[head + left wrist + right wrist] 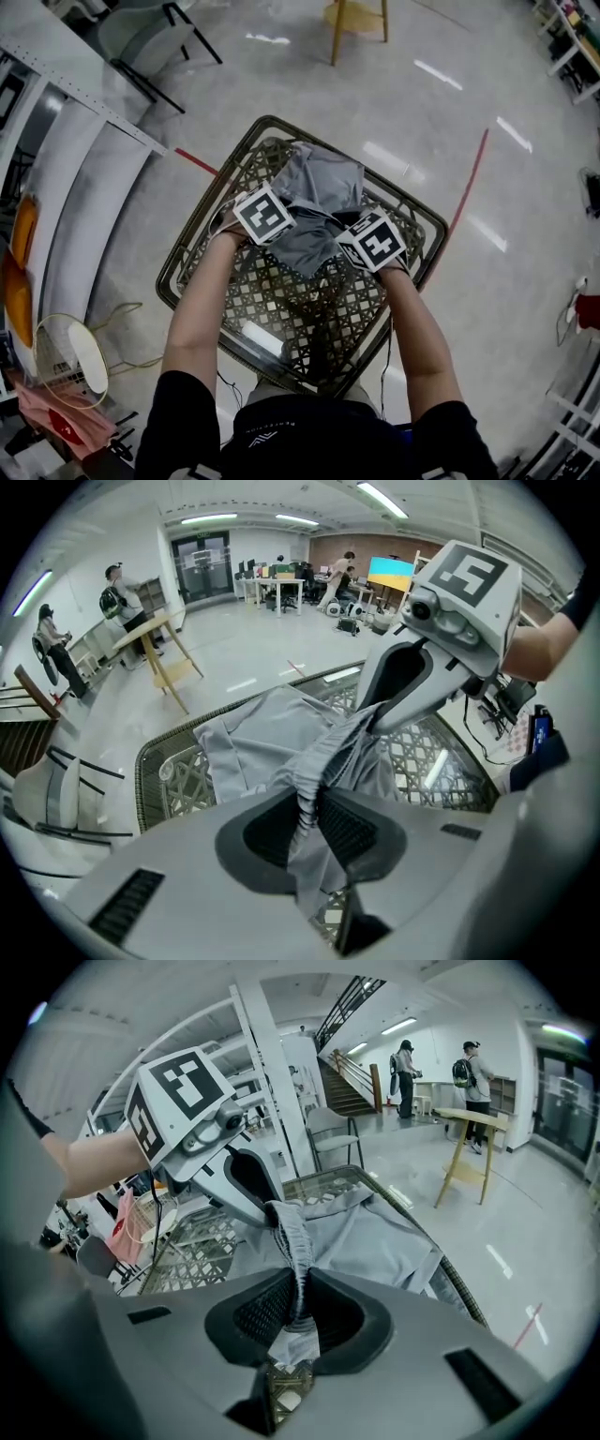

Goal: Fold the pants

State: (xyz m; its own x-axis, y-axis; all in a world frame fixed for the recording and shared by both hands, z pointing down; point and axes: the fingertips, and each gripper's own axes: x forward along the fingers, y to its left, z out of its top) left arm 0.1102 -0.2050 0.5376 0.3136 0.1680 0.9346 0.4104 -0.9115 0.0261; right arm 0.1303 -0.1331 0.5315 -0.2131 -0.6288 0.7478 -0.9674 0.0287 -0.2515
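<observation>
Seen from above, a person leans over a square woven table (309, 309) with a glass top, holding a two-jaw gripper in each hand. A pair of light grey pants (319, 183) lies crumpled on the far half of the table, towards its far corner. The near half is bare lattice.

The left gripper (270, 217) and the right gripper (367, 242) sit close together over the middle of the table, each topped with a black-and-white marker cube. Both point steeply down at the near edge of the cloth.

In the left gripper view the jaws are nearly together, pinching a gathered strip of the pants' elastic waistband between the ribbed pads (345, 829), with cloth hanging below them. In the right gripper view the jaws are likewise closed to a narrow slit on the bunched waistband. A short run of waistband stretches from one gripper to the other, lifted just off the tabletop, while the rest of the pants rests on the table.

A wooden stool (356, 21) stands on the shiny floor beyond the table
</observation>
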